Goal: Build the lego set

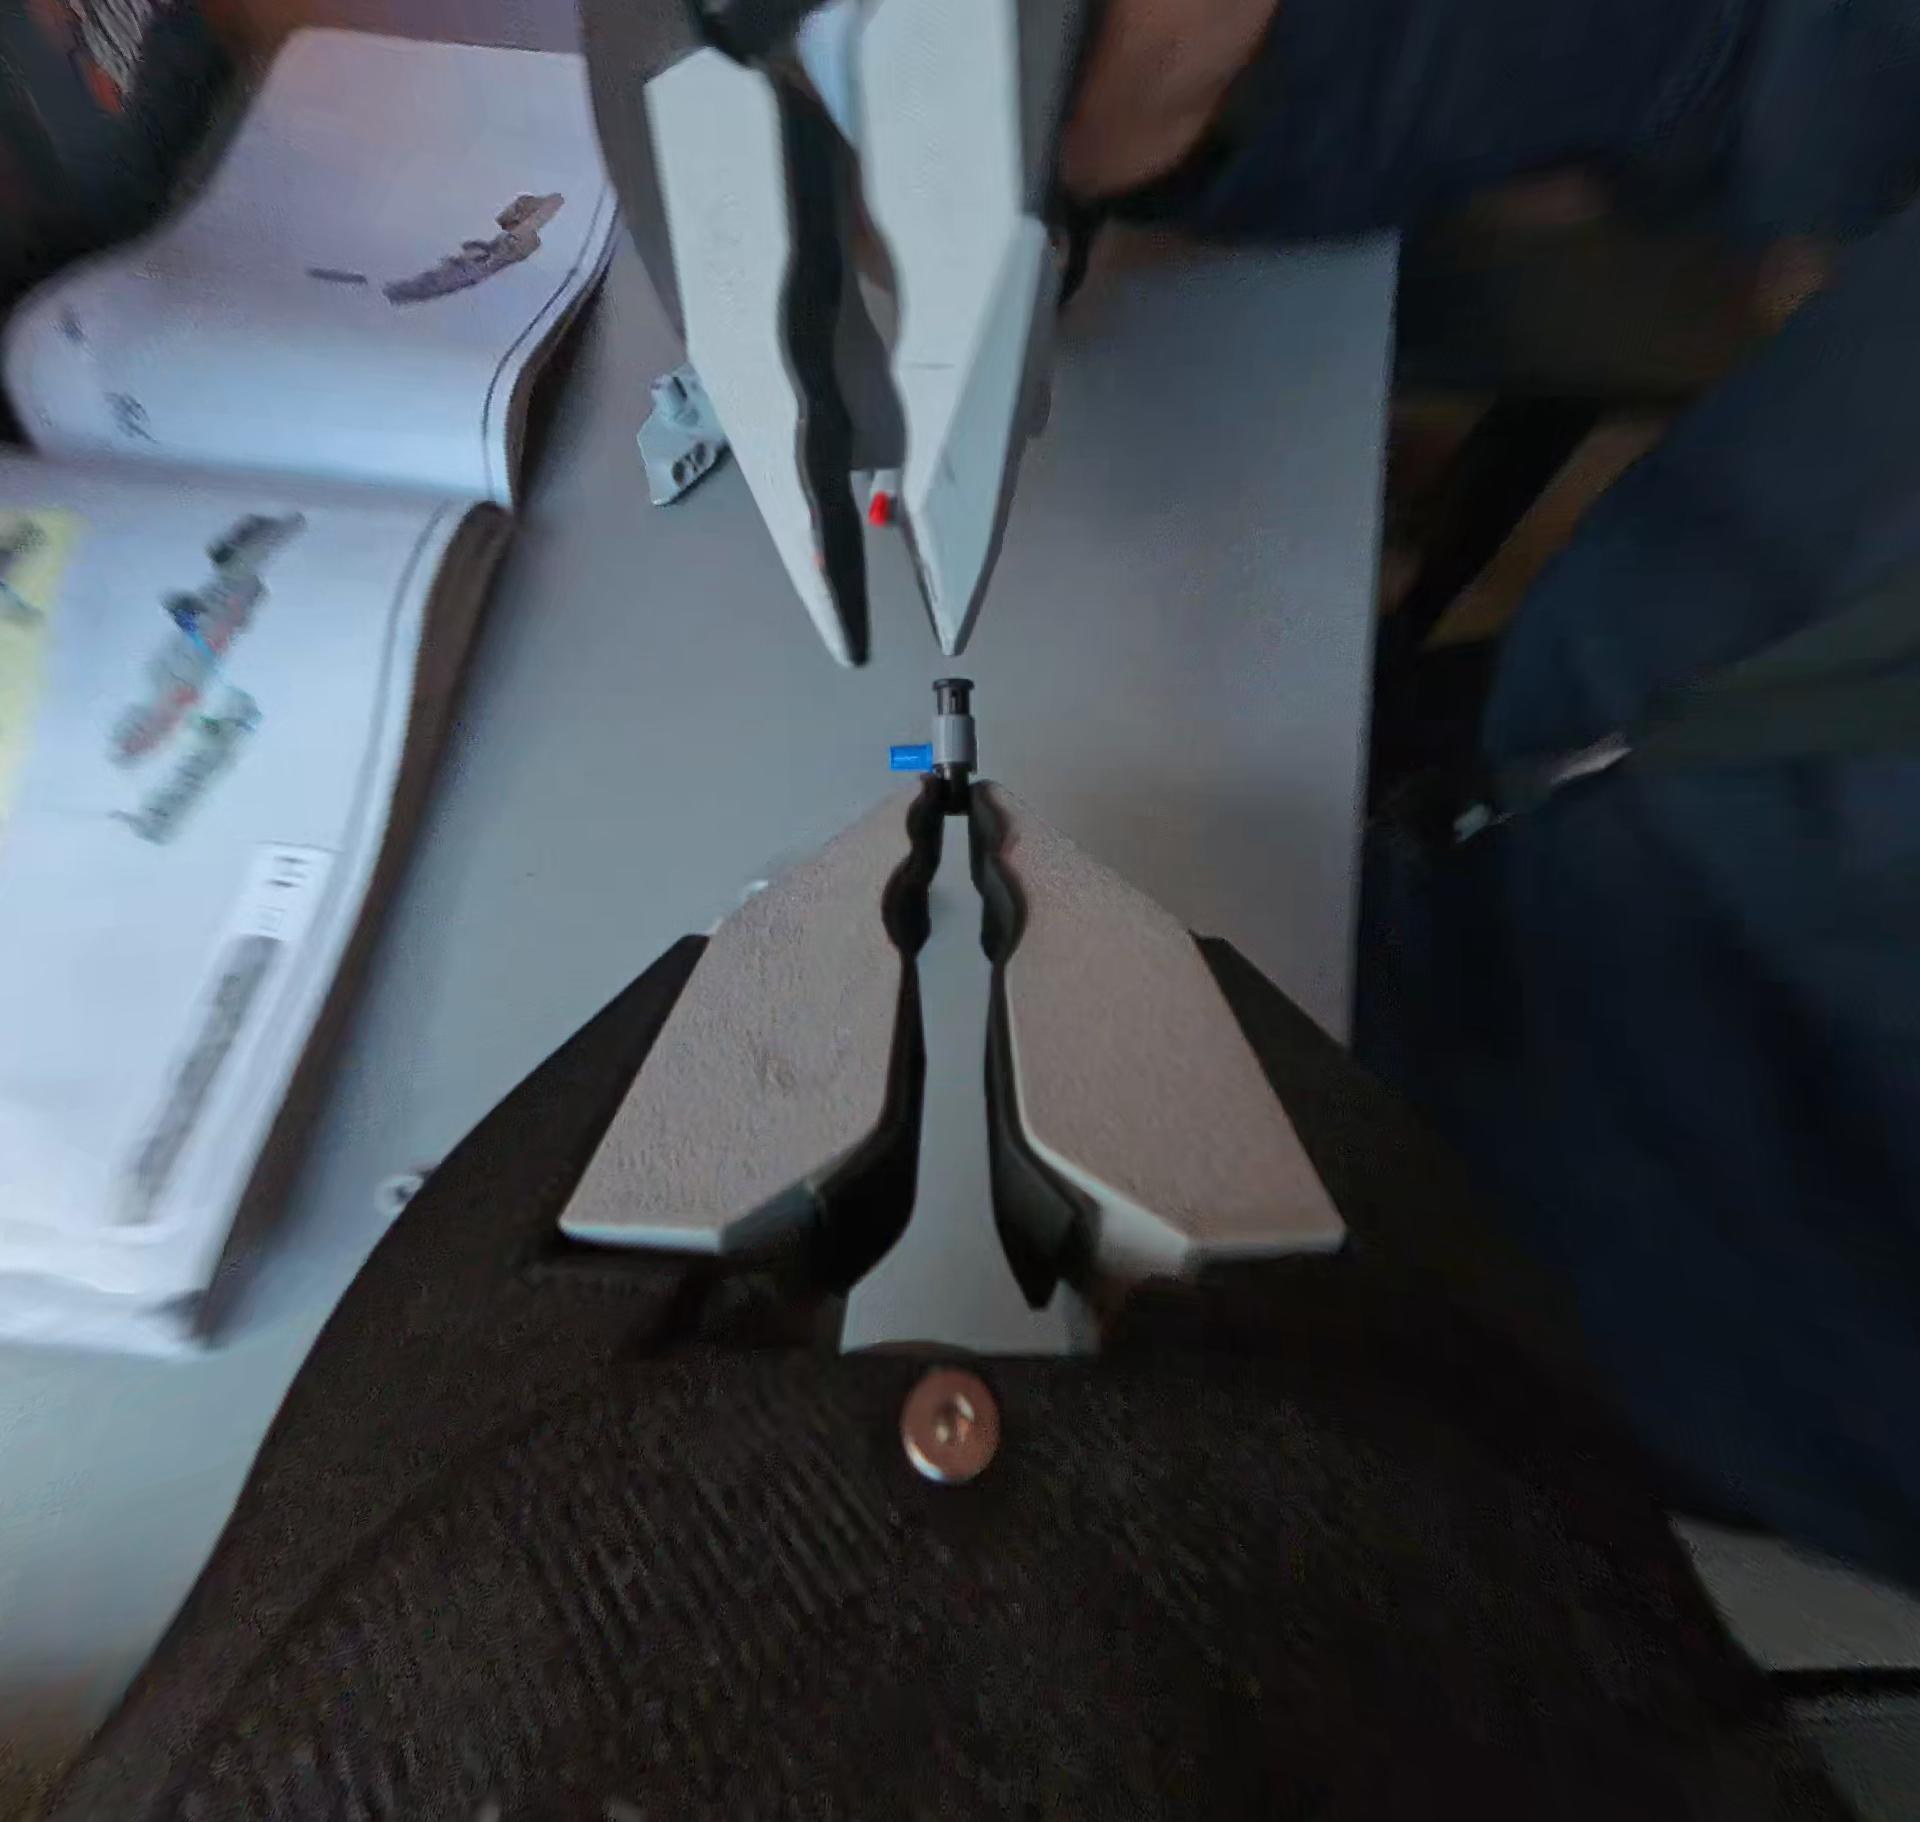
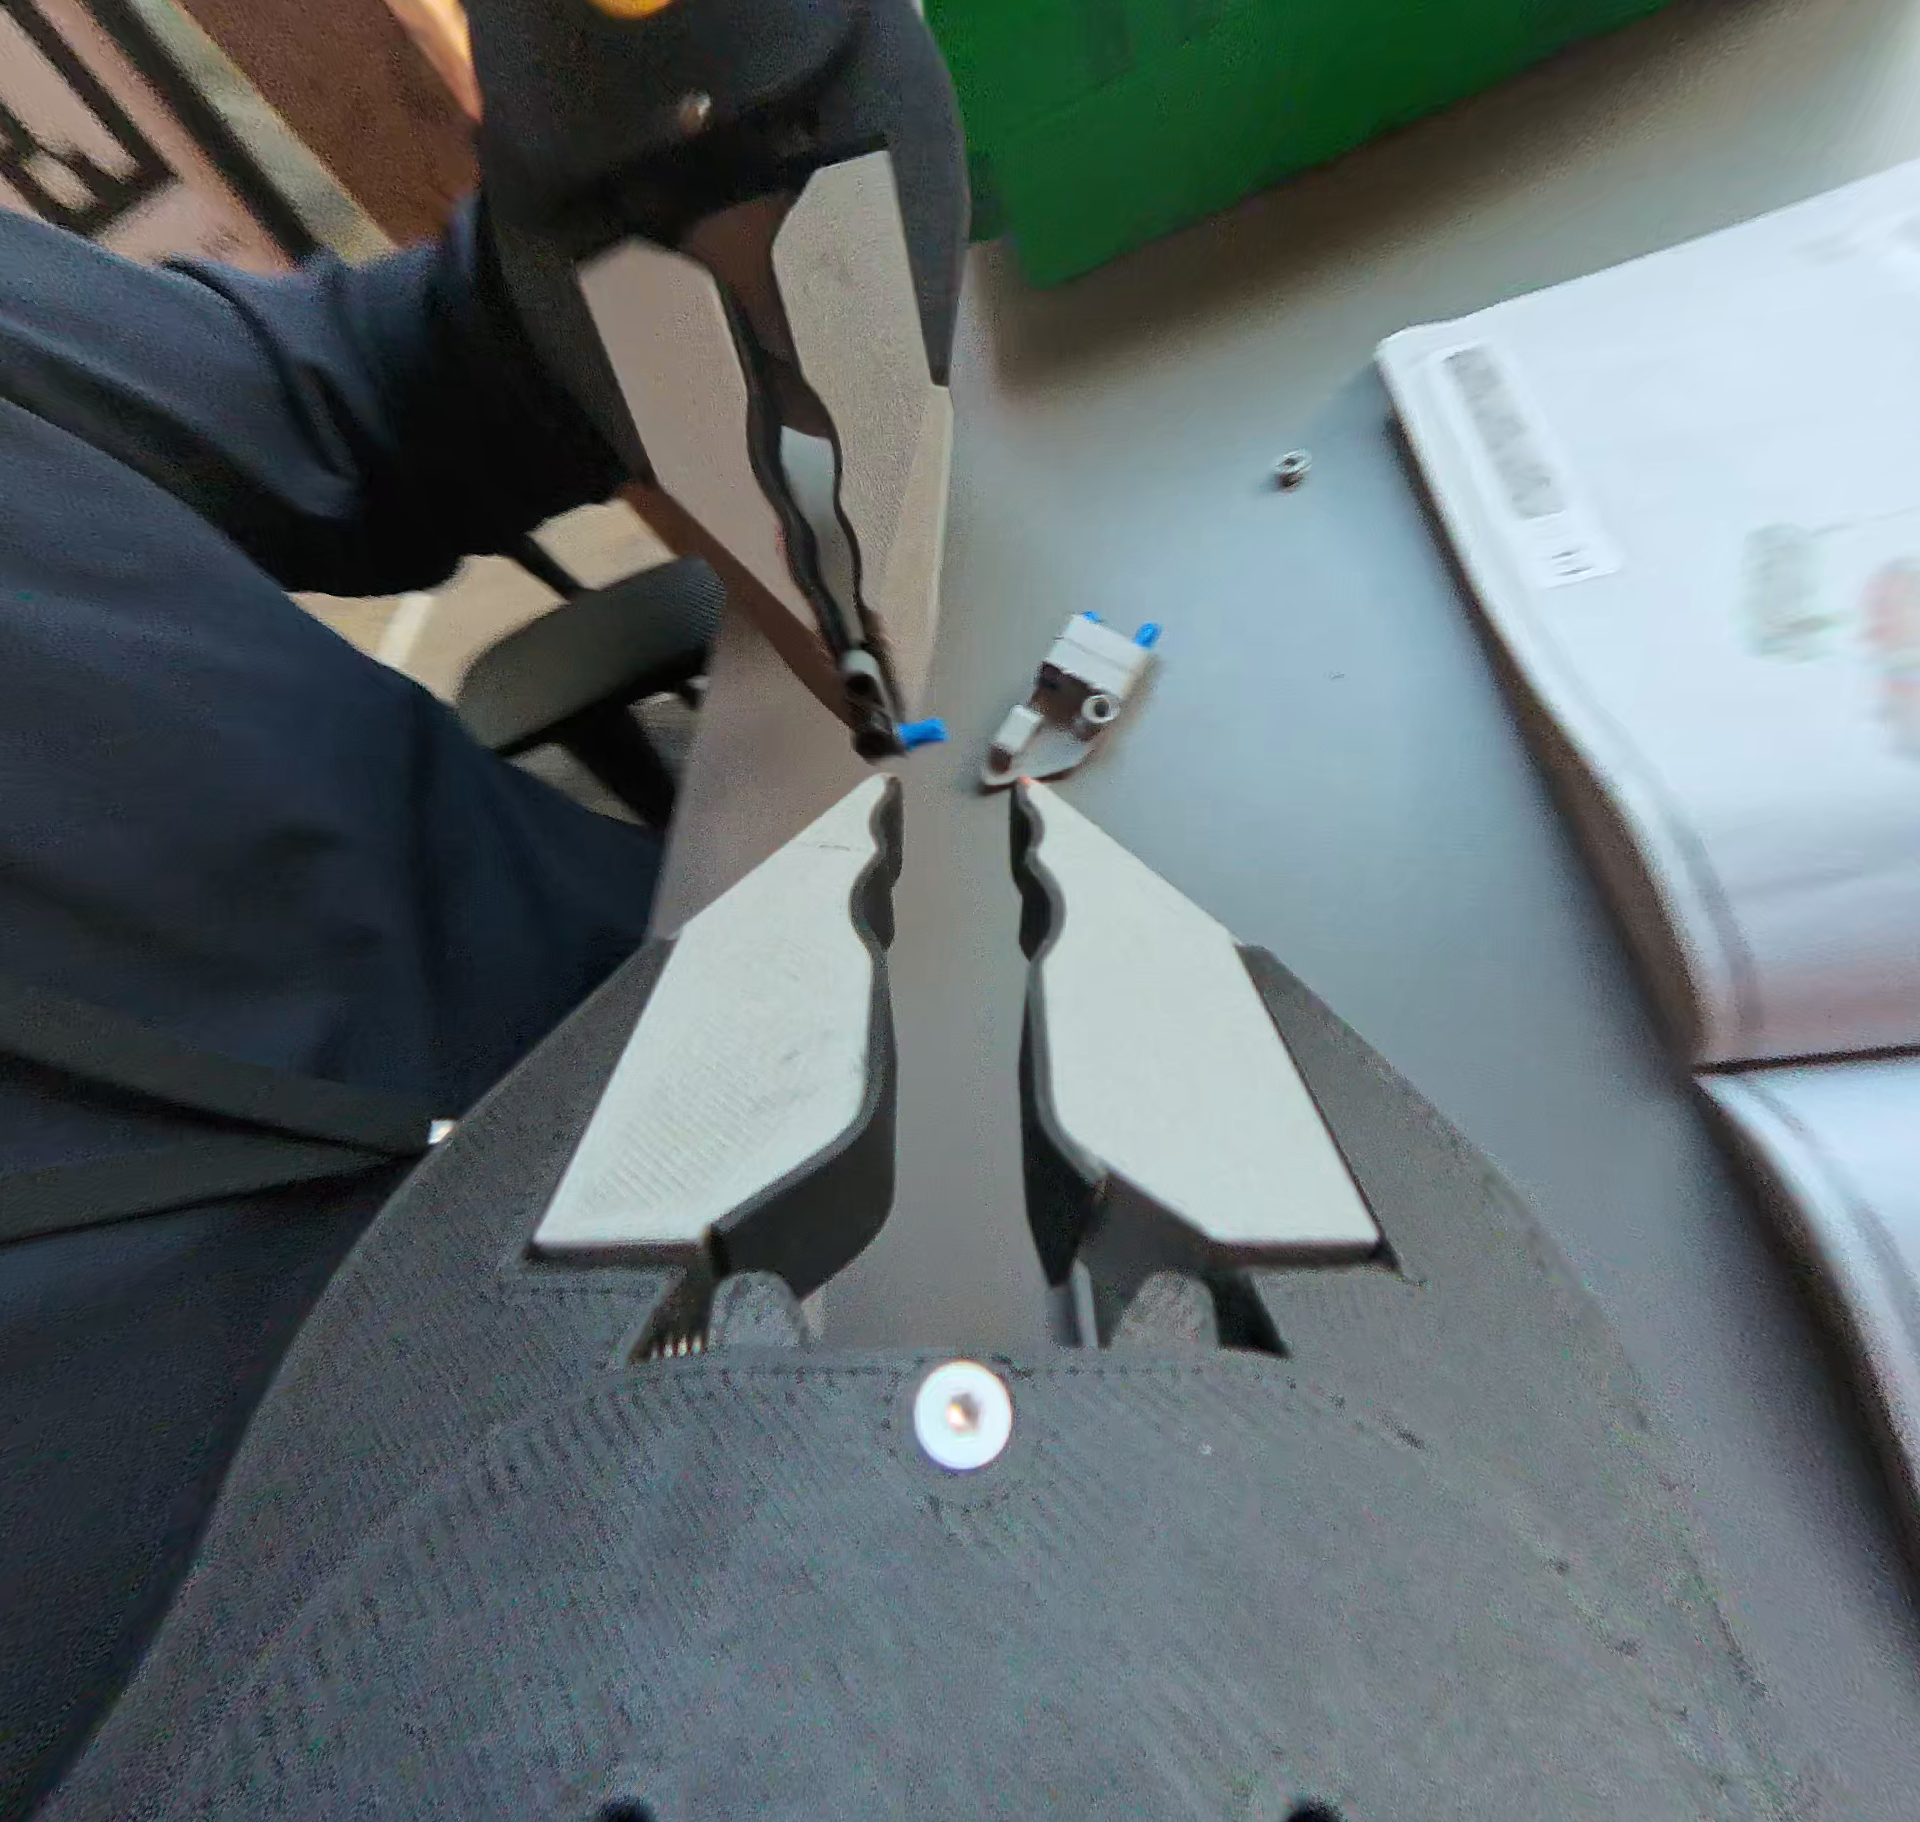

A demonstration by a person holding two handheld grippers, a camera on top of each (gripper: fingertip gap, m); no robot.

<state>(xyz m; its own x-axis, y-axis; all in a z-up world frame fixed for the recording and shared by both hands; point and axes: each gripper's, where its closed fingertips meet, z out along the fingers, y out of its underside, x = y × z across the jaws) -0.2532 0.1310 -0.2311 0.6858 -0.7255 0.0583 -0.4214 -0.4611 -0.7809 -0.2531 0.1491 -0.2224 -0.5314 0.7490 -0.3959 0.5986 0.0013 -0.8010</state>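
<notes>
In the left wrist view, the left hand-held gripper (image 1: 949,790) pinches the black end of a small grey connector piece (image 1: 951,738) with a blue pin on its side, above the grey worktop (image 1: 1195,525), while the right hand-held gripper (image 1: 902,652) hovers just beyond it, tips slightly apart. In the right wrist view, the right hand-held gripper (image 2: 956,798) stands parted and empty, near a grey sub-assembly (image 2: 1070,702) lying beside the open instruction booklet (image 2: 1714,577). With so shallow a pinch, a careless nudge could twist the connector free.
</notes>
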